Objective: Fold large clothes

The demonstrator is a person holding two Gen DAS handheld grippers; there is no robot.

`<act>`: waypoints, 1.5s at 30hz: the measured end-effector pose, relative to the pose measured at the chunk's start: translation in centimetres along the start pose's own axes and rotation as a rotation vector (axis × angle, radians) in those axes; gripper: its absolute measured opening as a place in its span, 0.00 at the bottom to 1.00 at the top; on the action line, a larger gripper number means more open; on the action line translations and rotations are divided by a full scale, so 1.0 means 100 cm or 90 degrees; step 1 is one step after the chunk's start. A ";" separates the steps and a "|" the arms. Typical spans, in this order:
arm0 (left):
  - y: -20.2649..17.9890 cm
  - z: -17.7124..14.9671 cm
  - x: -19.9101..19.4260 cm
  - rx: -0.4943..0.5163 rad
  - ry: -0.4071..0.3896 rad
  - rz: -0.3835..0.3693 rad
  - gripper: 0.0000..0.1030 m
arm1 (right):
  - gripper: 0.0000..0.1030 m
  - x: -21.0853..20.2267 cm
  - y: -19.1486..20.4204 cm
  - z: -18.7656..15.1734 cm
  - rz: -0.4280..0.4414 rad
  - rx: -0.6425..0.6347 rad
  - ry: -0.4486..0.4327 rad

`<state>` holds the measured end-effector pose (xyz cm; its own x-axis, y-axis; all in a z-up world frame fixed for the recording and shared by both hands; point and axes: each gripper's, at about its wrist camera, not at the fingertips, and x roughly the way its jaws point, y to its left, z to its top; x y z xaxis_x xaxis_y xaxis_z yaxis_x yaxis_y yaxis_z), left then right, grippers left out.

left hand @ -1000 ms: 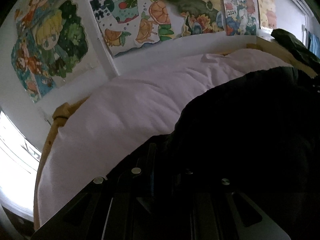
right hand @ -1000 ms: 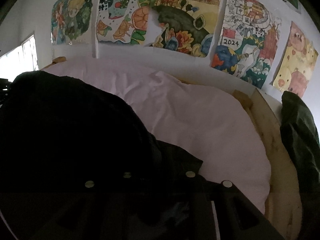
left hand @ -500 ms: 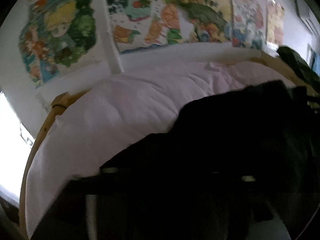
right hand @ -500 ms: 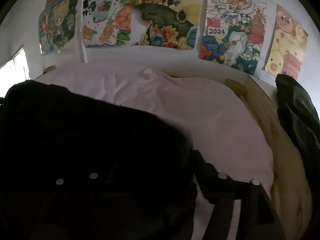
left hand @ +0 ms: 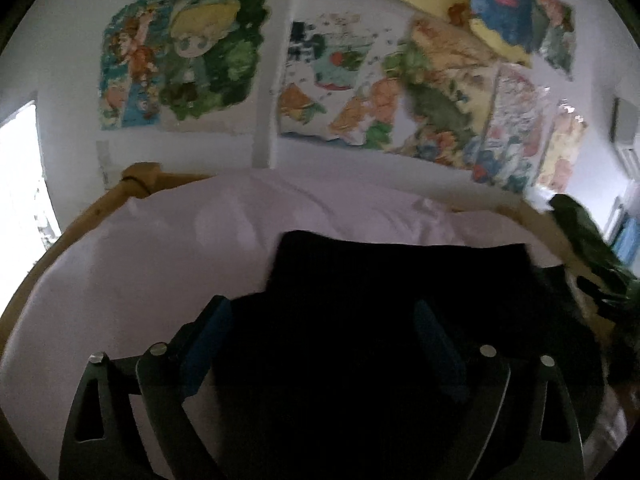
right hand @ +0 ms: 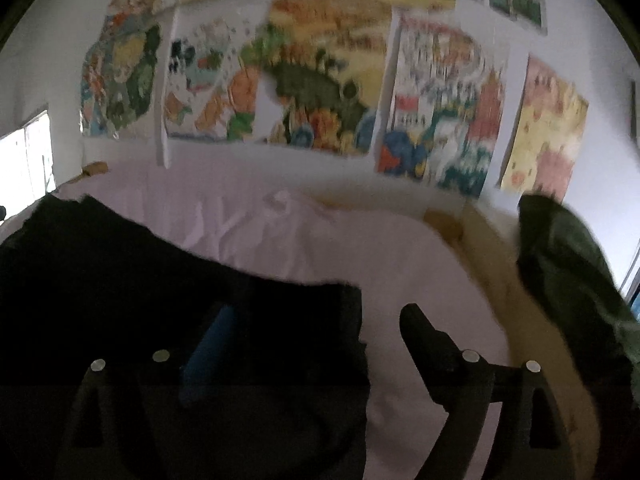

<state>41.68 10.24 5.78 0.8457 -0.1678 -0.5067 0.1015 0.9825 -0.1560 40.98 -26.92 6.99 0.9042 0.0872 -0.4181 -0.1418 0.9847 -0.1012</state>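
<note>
Loosely, black garment (left hand: pixel 360 280) between opening fingers (left hand: pixel 208 336)

Both grippers let go: the left gripper (left hand: pixel 322 322) and right gripper (right hand: pixel 316 332), clamped on the black garment (left hand: pixel 392 276) a second ago, are opening wide and lifting off it as it drops flat on the pink sheet (left hand: pixel 160 264).

Garment (left hand: pixel 392 280) lies on bed (left hand: pixel 160 264), posters (left hand: pixel 340 80) behind.
</note>
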 end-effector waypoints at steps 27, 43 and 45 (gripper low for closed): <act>-0.102 -0.022 0.077 0.164 0.067 -0.118 0.88 | 0.88 0.082 0.062 -0.004 0.155 -0.047 0.066; -0.063 -0.034 0.151 0.088 0.174 -0.148 0.99 | 0.92 0.173 0.045 -0.028 0.256 0.039 0.211; -0.061 -0.032 0.158 0.082 0.181 -0.150 0.99 | 0.92 0.182 0.044 -0.032 0.262 0.051 0.222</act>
<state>52.78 1.37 -3.98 0.6144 -0.3884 -0.6868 0.3557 0.9133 -0.1983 55.58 -21.47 -3.93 0.5909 0.4259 -0.6851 -0.4121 0.8895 0.1975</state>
